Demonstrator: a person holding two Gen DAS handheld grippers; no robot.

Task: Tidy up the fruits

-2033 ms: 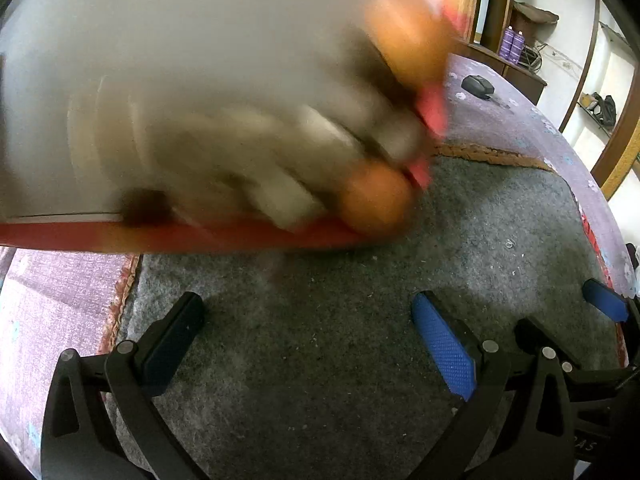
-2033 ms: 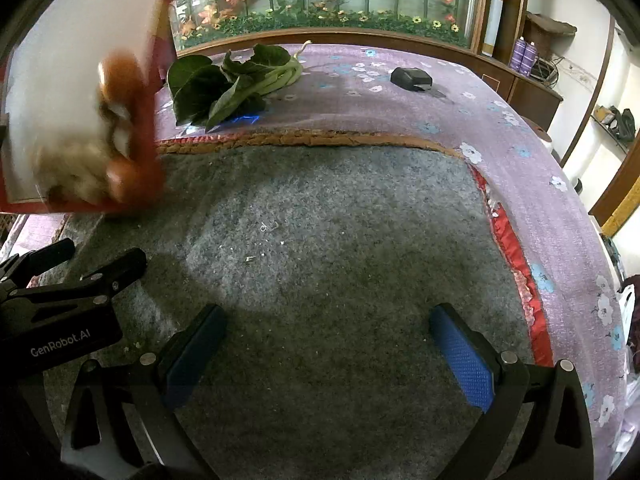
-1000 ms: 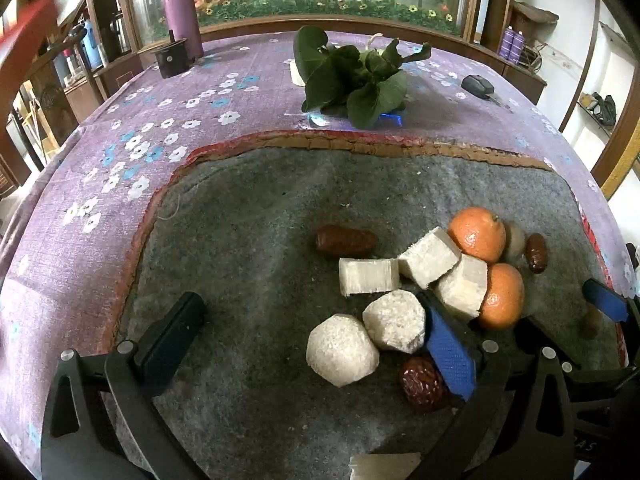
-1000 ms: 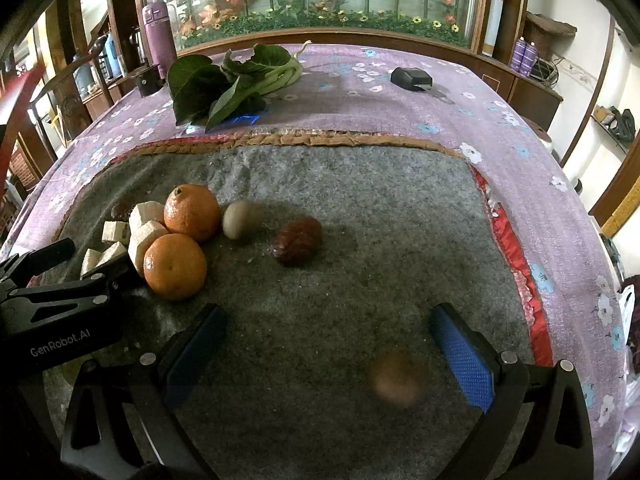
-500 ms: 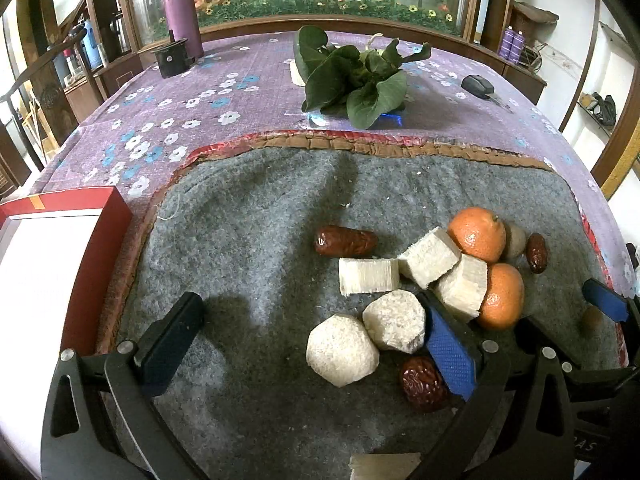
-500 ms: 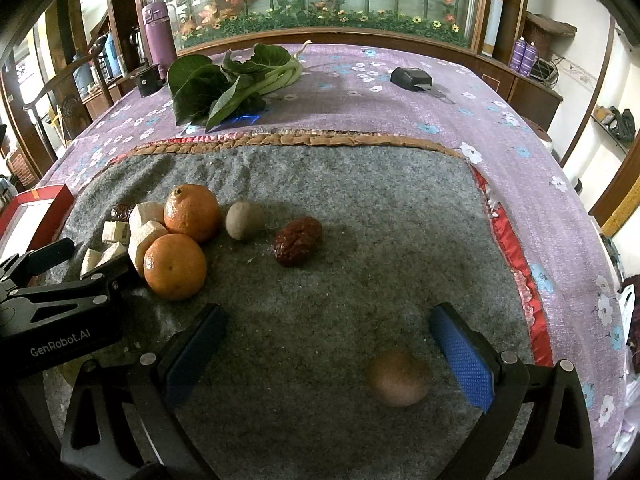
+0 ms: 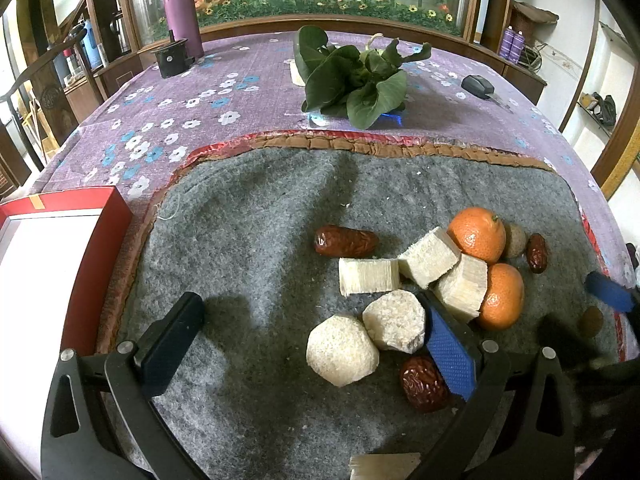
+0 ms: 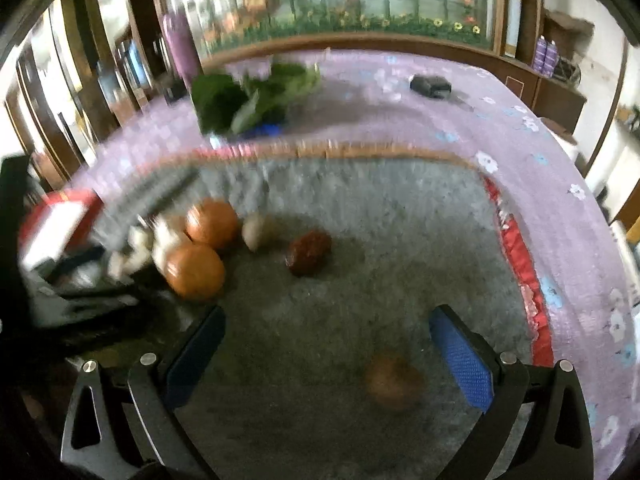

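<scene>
On the grey felt mat (image 7: 248, 240) lie two oranges (image 7: 477, 233) (image 7: 501, 295), several pale cut chunks (image 7: 368, 276), red dates (image 7: 346, 241) (image 7: 423, 383) and small brown round fruits (image 7: 591, 321). A red box with a white inside (image 7: 44, 264) sits at the mat's left edge. My left gripper (image 7: 312, 348) is open and empty, low over the mat, with the chunks between its fingers. My right gripper (image 8: 326, 354) is open and empty; a brown round fruit (image 8: 394, 380) lies on the mat between its fingers. The right wrist view is blurred.
Leafy greens (image 7: 352, 76) lie on the purple flowered tablecloth (image 7: 200, 100) beyond the mat. A purple flask (image 7: 181, 12), a black cup (image 7: 172, 58) and a small black device (image 7: 478, 86) stand farther back. The table edge drops off on the right.
The fruit was tipped out of the red box onto the mat, and the box was set down at the left. A brown fruit rolled to the right. My right gripper is now moving.
</scene>
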